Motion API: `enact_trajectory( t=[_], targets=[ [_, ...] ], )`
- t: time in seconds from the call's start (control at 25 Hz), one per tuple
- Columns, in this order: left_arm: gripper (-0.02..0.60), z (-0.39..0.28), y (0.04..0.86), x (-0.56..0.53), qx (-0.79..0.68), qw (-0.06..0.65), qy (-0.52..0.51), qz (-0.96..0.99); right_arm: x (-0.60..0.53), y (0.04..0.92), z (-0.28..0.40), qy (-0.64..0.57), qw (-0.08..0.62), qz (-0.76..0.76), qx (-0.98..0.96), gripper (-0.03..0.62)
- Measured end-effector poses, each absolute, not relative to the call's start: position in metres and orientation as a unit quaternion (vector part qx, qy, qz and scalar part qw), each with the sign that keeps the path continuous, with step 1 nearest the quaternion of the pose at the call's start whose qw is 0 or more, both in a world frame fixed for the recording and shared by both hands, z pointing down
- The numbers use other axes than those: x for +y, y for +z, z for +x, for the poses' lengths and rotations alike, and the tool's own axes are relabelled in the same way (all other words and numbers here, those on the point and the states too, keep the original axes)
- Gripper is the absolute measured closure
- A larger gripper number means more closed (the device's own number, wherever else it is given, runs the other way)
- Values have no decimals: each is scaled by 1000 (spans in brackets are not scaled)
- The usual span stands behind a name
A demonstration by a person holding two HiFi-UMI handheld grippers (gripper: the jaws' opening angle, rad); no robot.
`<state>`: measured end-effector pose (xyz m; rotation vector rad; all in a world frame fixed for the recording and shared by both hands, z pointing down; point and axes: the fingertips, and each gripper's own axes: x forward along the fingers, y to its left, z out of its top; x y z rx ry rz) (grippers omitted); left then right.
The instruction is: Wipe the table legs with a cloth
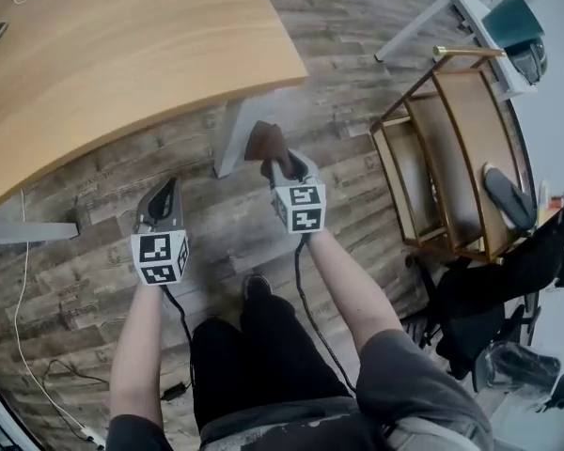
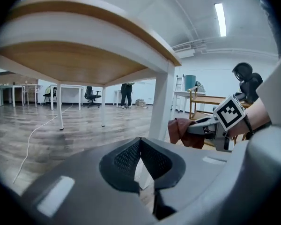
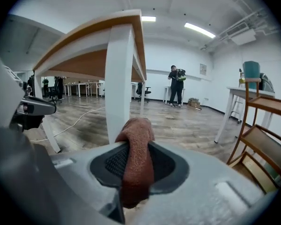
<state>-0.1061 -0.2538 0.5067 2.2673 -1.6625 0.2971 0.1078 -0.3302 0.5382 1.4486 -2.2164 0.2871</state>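
The wooden table (image 1: 113, 45) has a white leg (image 1: 233, 134) at its near corner. My right gripper (image 1: 274, 163) is shut on a rust-brown cloth (image 1: 263, 142), held just right of that leg and close to it. In the right gripper view the cloth (image 3: 136, 158) hangs folded between the jaws of the right gripper (image 3: 136, 149), with the leg (image 3: 118, 83) right behind it. My left gripper (image 1: 164, 191) sits lower left of the leg, shut with nothing in it. From the left gripper (image 2: 140, 142) view, the leg (image 2: 160, 102) and the cloth (image 2: 185, 131) are ahead.
A wooden shelf cart (image 1: 451, 158) stands to the right, with a black chair and bags (image 1: 489, 318) near it. A white cable (image 1: 19, 299) trails over the plank floor at left. Another white table (image 1: 470, 7) is far right. A person (image 3: 176, 86) stands far off.
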Motion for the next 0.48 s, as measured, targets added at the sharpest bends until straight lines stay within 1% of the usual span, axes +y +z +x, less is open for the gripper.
enact_trajectory(
  t=[0.28,0.48],
  targets=[
    [563,-102,391,-220,-584,180,109,784,-296,423,108,112,246,518,-812,510],
    [563,-102,319,-180,-584,205,101,779,-250,352,105,141,235,538,-797,510]
  ],
)
